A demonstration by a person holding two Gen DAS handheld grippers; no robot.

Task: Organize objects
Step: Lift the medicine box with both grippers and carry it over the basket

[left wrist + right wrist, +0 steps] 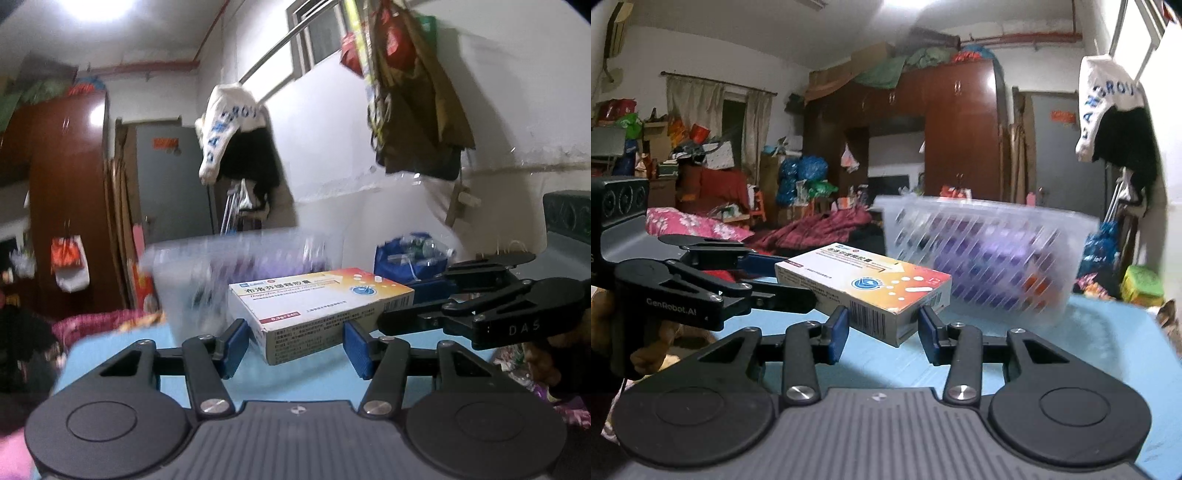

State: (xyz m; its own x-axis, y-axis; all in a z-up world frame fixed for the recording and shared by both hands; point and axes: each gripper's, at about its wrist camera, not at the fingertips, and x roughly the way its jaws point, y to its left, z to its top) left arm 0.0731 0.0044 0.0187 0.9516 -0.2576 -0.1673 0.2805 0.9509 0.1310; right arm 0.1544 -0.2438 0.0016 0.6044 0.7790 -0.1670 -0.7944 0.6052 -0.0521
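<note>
Between my parted left gripper point(295, 341) and parted right gripper point(882, 334) fingers: one medicine box point(321, 306), unheld; I should square it before closing, basket point(990, 254) beyond.

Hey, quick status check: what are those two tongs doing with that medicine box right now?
Left tongs open, box corner between pads. Right tongs open, same. Medicine box flat on blue table, ungripped. Clear bin close behind; whether touching, cannot tell.
</note>
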